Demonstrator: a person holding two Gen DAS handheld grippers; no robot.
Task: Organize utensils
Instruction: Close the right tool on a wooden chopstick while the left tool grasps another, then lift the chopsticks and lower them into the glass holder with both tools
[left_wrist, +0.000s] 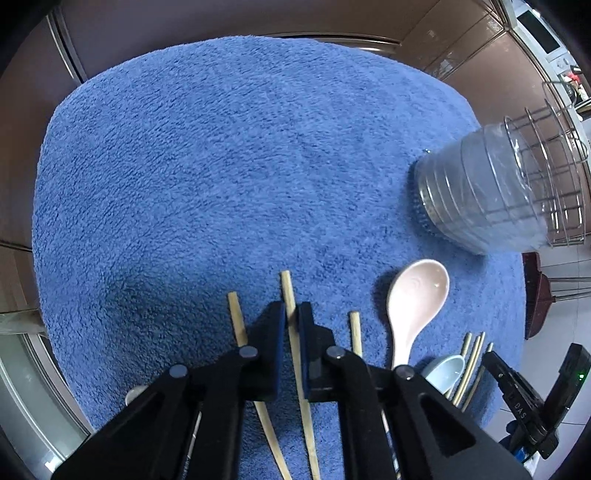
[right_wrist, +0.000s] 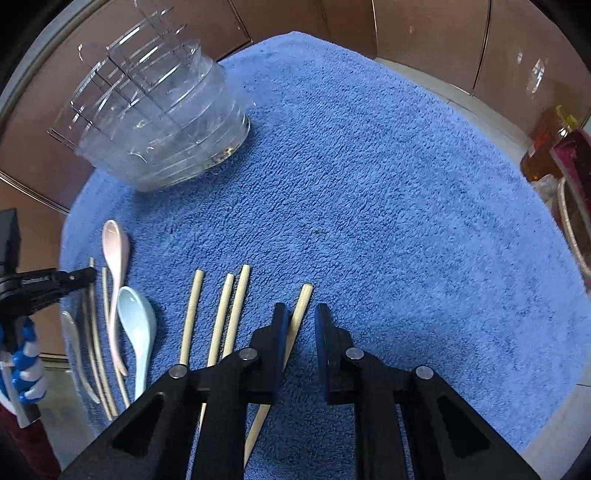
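Now, through your left wrist camera, your left gripper (left_wrist: 293, 314) points steeply down at the blue towel (left_wrist: 221, 166), and its jaws are clenched on a single wooden chopstick (left_wrist: 291, 295) whose blunt end sticks out past the fingertips. One more chopstick (left_wrist: 236, 317) lies just outside the left finger and another (left_wrist: 355, 330) just outside the right one, neither between the jaws. To the right rest a pink spoon (left_wrist: 413, 299), a pale blue spoon (left_wrist: 445, 371) and a few thin sticks (left_wrist: 471, 360), with the clear plastic holder (left_wrist: 480, 192) standing further off on the towel's edge. Through your right wrist camera, your right gripper (right_wrist: 301, 321) has its jaws parted; a chopstick (right_wrist: 301, 306) lies between them, close against the left pad (right_wrist: 280, 325), with a gap to the right pad, so it is not pinched. Three more chopsticks (right_wrist: 221, 314) lie in a row to its left, then the pale blue spoon (right_wrist: 136, 325), the pink spoon (right_wrist: 114, 258) and the clear holder (right_wrist: 159, 122) beyond.
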